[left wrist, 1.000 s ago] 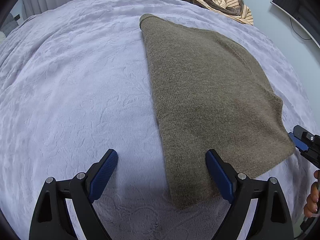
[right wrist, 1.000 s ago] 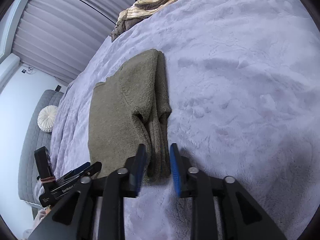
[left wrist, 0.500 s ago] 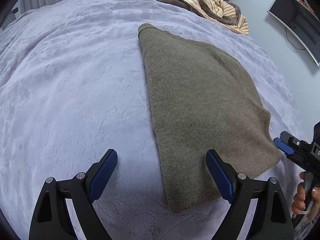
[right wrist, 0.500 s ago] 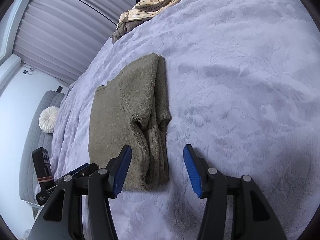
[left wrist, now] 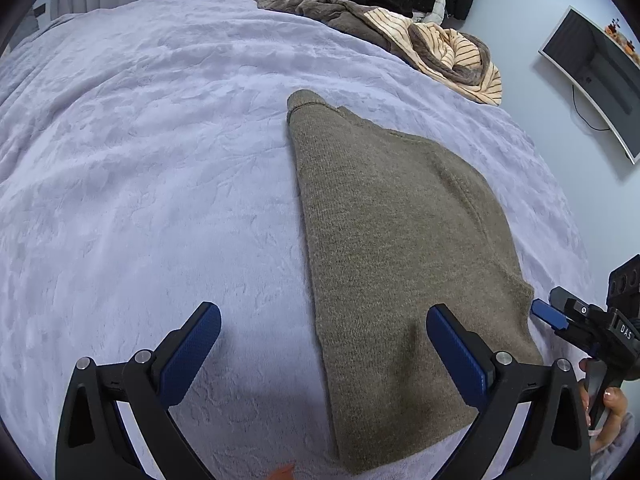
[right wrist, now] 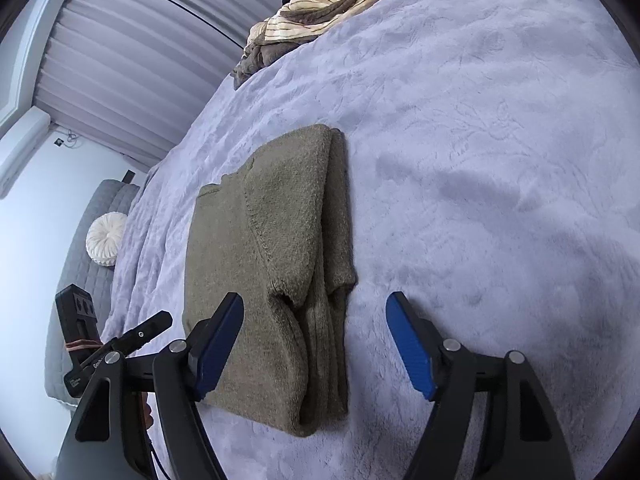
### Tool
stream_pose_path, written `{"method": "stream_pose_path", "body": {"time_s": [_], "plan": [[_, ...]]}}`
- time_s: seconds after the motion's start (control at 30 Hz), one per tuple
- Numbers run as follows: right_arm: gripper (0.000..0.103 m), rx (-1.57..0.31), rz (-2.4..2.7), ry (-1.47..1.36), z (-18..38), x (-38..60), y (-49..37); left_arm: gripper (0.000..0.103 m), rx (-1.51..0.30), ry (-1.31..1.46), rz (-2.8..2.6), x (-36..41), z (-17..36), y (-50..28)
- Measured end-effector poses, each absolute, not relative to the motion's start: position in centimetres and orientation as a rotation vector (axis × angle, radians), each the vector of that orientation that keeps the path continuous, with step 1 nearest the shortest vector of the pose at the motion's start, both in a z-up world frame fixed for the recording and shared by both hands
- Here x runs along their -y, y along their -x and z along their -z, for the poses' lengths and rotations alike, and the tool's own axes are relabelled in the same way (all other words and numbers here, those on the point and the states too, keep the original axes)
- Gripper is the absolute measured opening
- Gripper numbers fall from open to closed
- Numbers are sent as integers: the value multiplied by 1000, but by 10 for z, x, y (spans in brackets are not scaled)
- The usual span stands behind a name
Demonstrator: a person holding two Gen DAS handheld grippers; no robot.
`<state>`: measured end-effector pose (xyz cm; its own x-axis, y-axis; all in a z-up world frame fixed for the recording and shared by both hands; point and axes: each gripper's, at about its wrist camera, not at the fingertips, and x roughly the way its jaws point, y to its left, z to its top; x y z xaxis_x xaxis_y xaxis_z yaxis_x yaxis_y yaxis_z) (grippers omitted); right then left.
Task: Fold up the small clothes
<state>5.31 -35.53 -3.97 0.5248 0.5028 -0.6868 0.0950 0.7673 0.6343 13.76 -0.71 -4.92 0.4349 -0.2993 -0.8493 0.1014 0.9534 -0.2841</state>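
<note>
My left gripper is spread wide, jaws opening, nothing clamped; the near corner of the olive sweater sits under the gap. My right gripper is also opening, pads clear of the knit, straddling the sweater's folded edge. Sweater lies folded flat on the lavender bed cover. Striped and brown clothes pile at the far edge. Monitor on the wall beyond.

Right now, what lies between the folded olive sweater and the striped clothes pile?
Only bare lilac blanket separates the sweater from the pile, clearest in the left wrist view.
</note>
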Motion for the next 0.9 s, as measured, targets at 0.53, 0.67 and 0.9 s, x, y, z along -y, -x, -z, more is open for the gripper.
{"method": "stream_pose_path", "body": {"time_s": [0.53, 0.67, 0.9], "plan": [[77, -1093, -368, -756, 68, 358, -105, 103, -1179, 350, 381, 17, 76, -195], [77, -1119, -390, -731, 72, 353, -118, 103, -1209, 344, 404, 27, 87, -207], [77, -1173, -516, -682, 82, 325, -149, 103, -1235, 324, 473, 56, 99, -217]]}}
